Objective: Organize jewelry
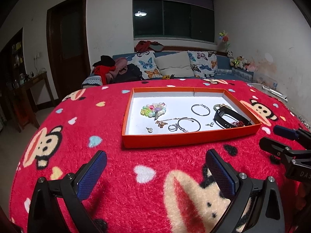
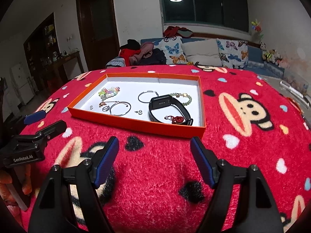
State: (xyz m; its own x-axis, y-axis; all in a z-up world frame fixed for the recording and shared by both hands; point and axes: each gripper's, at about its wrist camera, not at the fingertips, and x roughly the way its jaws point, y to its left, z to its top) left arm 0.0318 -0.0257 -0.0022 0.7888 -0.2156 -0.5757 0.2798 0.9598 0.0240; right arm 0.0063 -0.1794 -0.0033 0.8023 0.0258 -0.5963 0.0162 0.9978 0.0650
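Observation:
An orange tray [image 1: 175,140] [image 2: 136,125] with a white floor sits on the red blanket. It holds a pastel bead bracelet [image 1: 154,109] [image 2: 108,92], two silver hoops [image 1: 200,109] [image 1: 189,124], a ring [image 1: 172,127], two pearl studs [image 1: 150,129] [image 1: 211,124], a black smart band [image 1: 230,117] [image 2: 169,106], a green bead bracelet [image 2: 183,98] and a red bead string [image 2: 177,119]. My left gripper [image 1: 156,162] is open and empty, in front of the tray. My right gripper [image 2: 154,149] is open and empty, in front of the tray's right end.
A red monkey-print blanket [image 1: 136,174] covers the table. Each gripper shows in the other's view: the right gripper at the right edge [image 1: 281,141], the left gripper at the left edge [image 2: 38,124]. A sofa with cushions [image 1: 171,66] stands behind.

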